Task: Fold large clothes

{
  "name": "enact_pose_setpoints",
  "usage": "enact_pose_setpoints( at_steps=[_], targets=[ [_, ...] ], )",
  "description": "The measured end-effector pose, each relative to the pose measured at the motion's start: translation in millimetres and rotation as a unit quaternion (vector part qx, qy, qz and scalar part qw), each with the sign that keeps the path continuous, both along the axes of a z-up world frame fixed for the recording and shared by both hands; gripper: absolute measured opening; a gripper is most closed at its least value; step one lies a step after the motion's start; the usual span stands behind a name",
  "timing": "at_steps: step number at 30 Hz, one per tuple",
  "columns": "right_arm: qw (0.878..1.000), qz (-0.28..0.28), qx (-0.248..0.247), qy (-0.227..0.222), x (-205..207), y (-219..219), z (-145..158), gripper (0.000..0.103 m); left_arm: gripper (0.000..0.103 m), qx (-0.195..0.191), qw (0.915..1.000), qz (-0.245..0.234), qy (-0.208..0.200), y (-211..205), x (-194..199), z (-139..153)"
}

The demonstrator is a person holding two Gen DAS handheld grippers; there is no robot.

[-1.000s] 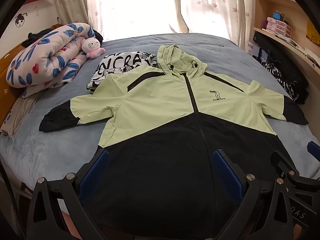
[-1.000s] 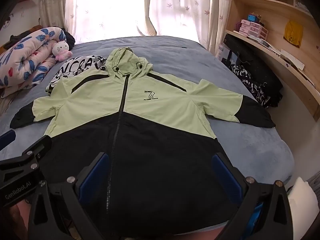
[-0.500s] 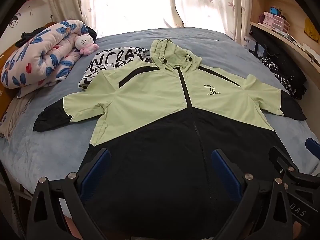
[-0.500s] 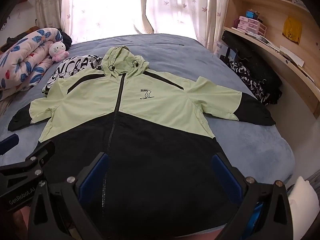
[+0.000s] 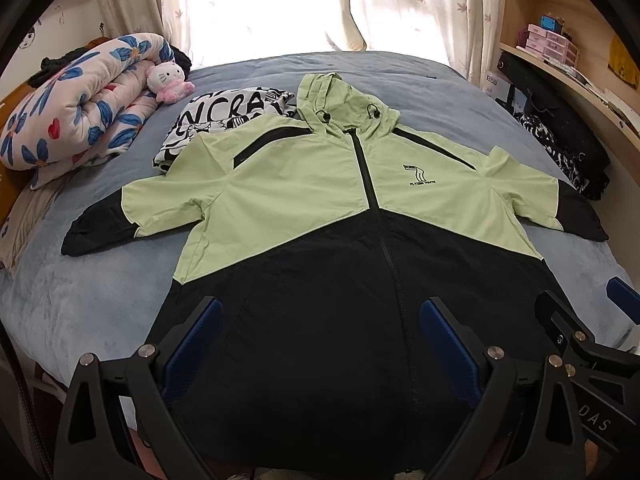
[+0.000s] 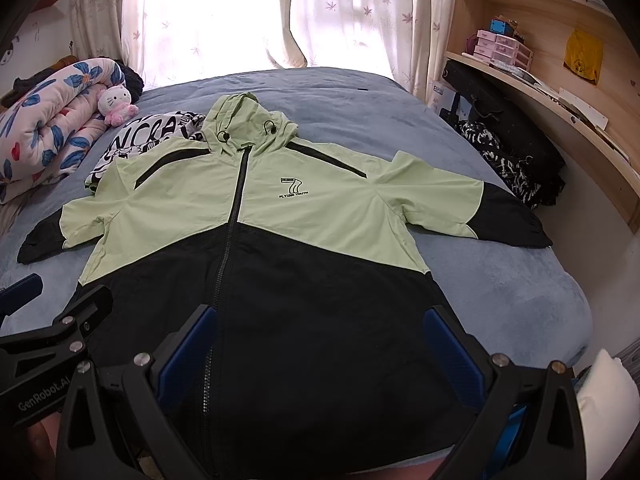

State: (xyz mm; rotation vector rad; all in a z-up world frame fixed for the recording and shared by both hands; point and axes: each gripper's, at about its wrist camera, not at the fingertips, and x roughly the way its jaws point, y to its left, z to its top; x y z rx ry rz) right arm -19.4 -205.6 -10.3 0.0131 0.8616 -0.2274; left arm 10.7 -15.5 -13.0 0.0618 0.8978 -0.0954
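Left wrist view: the lime-and-black zipped hooded nylon jacket point(image 5: 320, 208) lies flat, hood farthest, hem nearest both empty, spread-fingered grippers, the left gripper point(image 5: 320, 344) nearer its left sleeve and the right gripper point(image 6: 320, 344) its right.

A green and black hooded jacket point(image 5: 320, 216) is lying flat, zipped, sleeves spread, on a blue-grey bed point(image 5: 92, 296). The left gripper point(image 5: 320, 332) is hovering over its black hem, jaws wide apart and holding nothing. The right gripper point(image 5: 580, 320) is showing at the right edge. A rolled floral quilt point(image 5: 76, 100) is resting beside a plush toy point(image 5: 168, 78).
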Motion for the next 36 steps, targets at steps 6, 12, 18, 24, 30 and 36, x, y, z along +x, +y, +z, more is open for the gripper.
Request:
enact_pose_setpoints(
  at_steps=[6, 12, 18, 24, 30, 36],
  targets=[
    [1.0, 0.001, 0.001, -0.001, -0.6, -1.3, -0.1, 0.103, 0.097, -0.001, 1.0, 0.0, 0.002, -0.7, -0.6, -0.2],
    [1.0, 0.0, 0.003, -0.001, -1.0, -2.4, -1.2, 0.103, 0.097, 0.0, 1.0, 0.0, 0.002, -0.7, -0.6, -0.2],
    [1.0, -0.001, 0.007, 0.0, -2.0, -2.8, -2.4, 0.103, 0.097, 0.0, 1.0, 0.0, 0.002, -0.9, -1.0, -0.7],
    [1.0, -0.002, 0.009, -0.001, -4.2, -5.6, -3.0, 0.103, 0.097, 0.002, 1.0, -0.001, 0.003, -2.4, -3.7, -1.8],
    [1.0, -0.004, 0.014, 0.001, -3.0, -7.3, -5.1, 0.103, 0.097, 0.005, 1.0, -0.003, 0.005, -3.8, -6.1, -2.8],
    [1.0, -0.005, 0.016, 0.002, -2.1, -8.9, -6.1, 0.103, 0.097, 0.006, 1.0, -0.003, 0.007, -5.9, -5.2, -3.1]
  ],
)
